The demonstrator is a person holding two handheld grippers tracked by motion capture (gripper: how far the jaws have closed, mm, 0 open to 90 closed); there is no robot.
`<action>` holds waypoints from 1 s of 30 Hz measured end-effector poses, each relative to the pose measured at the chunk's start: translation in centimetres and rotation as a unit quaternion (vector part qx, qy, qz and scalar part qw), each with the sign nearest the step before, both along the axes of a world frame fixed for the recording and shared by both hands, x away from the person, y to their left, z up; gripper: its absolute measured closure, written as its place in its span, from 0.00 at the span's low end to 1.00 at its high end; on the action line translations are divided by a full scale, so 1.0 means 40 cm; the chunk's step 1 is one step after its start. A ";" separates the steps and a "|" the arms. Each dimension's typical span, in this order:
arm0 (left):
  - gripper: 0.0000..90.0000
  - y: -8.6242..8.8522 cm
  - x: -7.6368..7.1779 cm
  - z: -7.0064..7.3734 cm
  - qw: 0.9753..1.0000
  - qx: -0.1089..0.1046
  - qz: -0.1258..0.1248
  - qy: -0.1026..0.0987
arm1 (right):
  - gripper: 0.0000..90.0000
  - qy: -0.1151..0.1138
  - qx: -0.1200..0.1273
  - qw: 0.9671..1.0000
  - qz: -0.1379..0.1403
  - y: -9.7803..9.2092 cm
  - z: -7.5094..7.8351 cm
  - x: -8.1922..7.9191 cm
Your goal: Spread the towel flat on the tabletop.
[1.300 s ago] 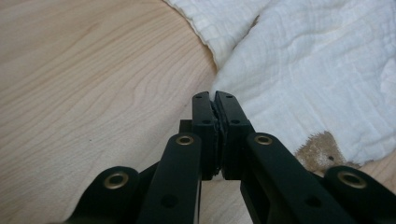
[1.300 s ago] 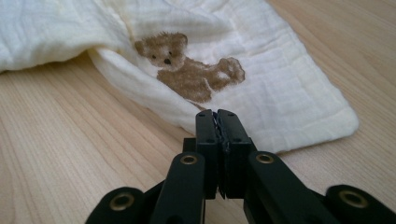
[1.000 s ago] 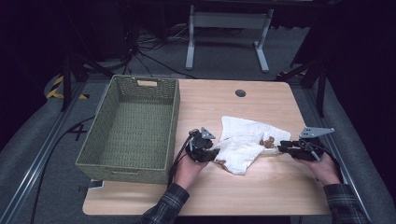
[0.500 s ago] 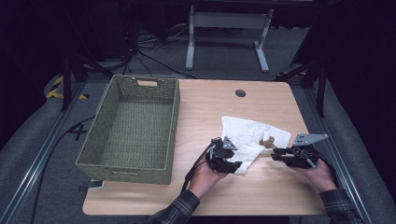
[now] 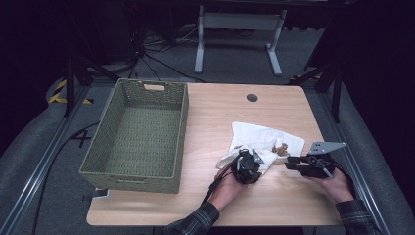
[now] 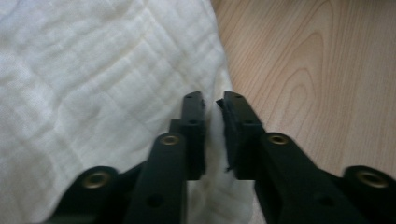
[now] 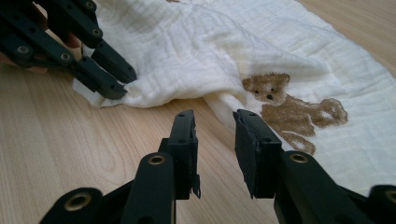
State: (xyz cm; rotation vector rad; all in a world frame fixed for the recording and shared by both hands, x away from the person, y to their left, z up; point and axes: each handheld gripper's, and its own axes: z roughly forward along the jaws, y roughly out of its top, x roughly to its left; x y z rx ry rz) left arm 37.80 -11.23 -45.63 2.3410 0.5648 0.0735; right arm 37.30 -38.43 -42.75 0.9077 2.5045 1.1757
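At the far left of the worktop [image 5: 205, 205] stands my green woven basket [image 5: 134, 134], with nothing in it that I can see. Right of it, near the front edge, lies the white cloth [image 5: 262, 139], crumpled, a brown bear print on its right part. My left tongs [image 6: 210, 105] are nearly pressed together on the cloth's near edge, a thin fold of fabric between the jaws; I judge this a pinch just taking hold. My right tongs [image 7: 212, 119] are spread, low over the wood, with a bunched fold of cloth just ahead of the gap and the bear [image 7: 292, 109] beside it.

To do this well, I should slide the right jaws forward so the fold sits deep between the pads before squeezing, and keep the left pinch firm so the thin muslin does not slip when both ends lift.

In the high view my hands cover the cloth's near edge. How many layers the left jaws hold I cannot tell, and the cloth's far side is folded under itself.
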 end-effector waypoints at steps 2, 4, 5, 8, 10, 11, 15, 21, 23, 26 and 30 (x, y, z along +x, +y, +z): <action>0.95 0.001 -0.004 0.003 1.000 -0.007 -0.005 0.007 | 0.77 0.001 0.000 1.000 0.000 0.000 0.000 -0.001; 0.96 0.006 -0.007 0.015 0.999 -0.032 -0.012 0.014 | 0.77 0.001 0.001 1.000 0.001 0.001 0.001 -0.001; 0.96 0.008 -0.009 0.025 0.999 -0.043 -0.011 0.016 | 0.77 0.001 0.001 1.000 0.002 0.001 0.002 -0.001; 0.96 0.026 -0.012 0.068 0.997 -0.078 -0.018 0.015 | 0.77 0.001 0.002 1.000 0.003 0.000 0.004 -0.002; 0.96 0.034 -0.012 0.082 0.995 -0.092 -0.019 0.017 | 0.77 0.000 0.003 1.000 0.001 0.000 0.004 -0.002; 0.96 0.042 -0.012 0.096 0.994 -0.105 -0.018 0.016 | 0.77 0.000 0.003 1.000 0.001 0.000 0.004 -0.002; 0.96 0.084 -0.001 0.155 0.988 -0.151 -0.006 0.013 | 0.77 -0.002 0.005 1.000 0.003 0.002 0.004 -0.002; 0.96 0.120 0.060 0.126 0.990 -0.138 0.031 0.011 | 0.77 -0.002 0.003 1.000 0.006 0.007 0.004 -0.002; 0.95 0.131 0.087 0.092 0.990 -0.132 0.045 0.024 | 0.78 0.003 0.001 1.000 0.010 0.012 0.005 -0.002; 0.95 0.145 0.107 0.054 0.992 -0.107 0.059 0.029 | 0.78 0.006 0.006 1.000 0.023 0.033 0.004 -0.006; 0.92 0.155 0.117 0.021 0.994 -0.077 0.077 0.030 | 0.78 0.009 0.003 0.999 0.047 0.076 -0.003 -0.011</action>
